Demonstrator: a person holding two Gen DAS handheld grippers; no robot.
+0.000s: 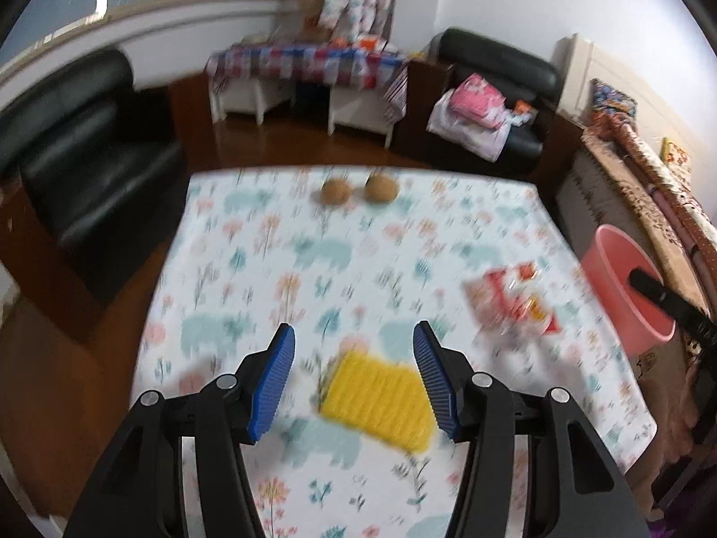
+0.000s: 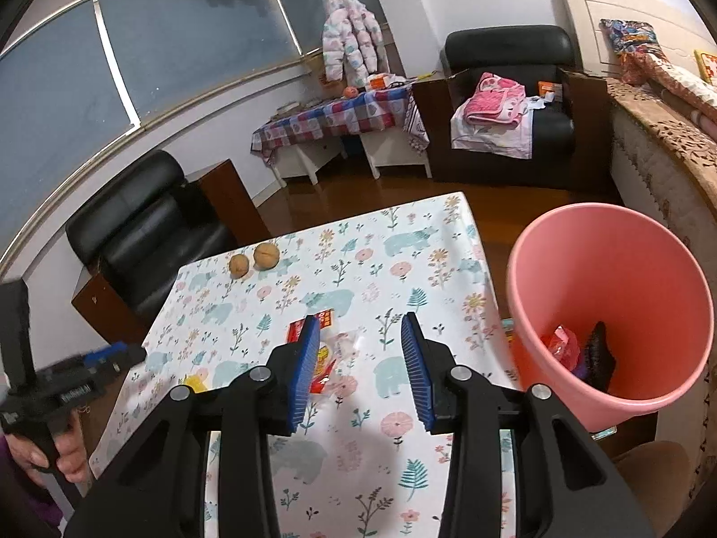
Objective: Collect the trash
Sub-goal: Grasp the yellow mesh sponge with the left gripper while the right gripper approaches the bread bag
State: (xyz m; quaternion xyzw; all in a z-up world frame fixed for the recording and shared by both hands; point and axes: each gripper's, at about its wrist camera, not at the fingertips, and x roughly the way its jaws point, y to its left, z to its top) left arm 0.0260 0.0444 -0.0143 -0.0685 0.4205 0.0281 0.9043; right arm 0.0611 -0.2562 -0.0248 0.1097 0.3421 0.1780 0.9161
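The left hand-held gripper (image 1: 354, 381) hangs wide open above a yellow wrapper (image 1: 378, 401) on the worktop (image 1: 269, 242), apparently mid-approach (view blurred). The right hand-held gripper (image 2: 360, 372), also wide and empty, sits near a red snack packet (image 2: 329, 349) beside the pink bin (image 2: 609, 309). Next: lower and close.

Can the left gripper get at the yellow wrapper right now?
Probably yes. The left gripper is open, and the yellow wrapper lies flat on the table right between and below its fingers with nothing over it. The view is blurred, so how far above it the gripper is remains unclear.
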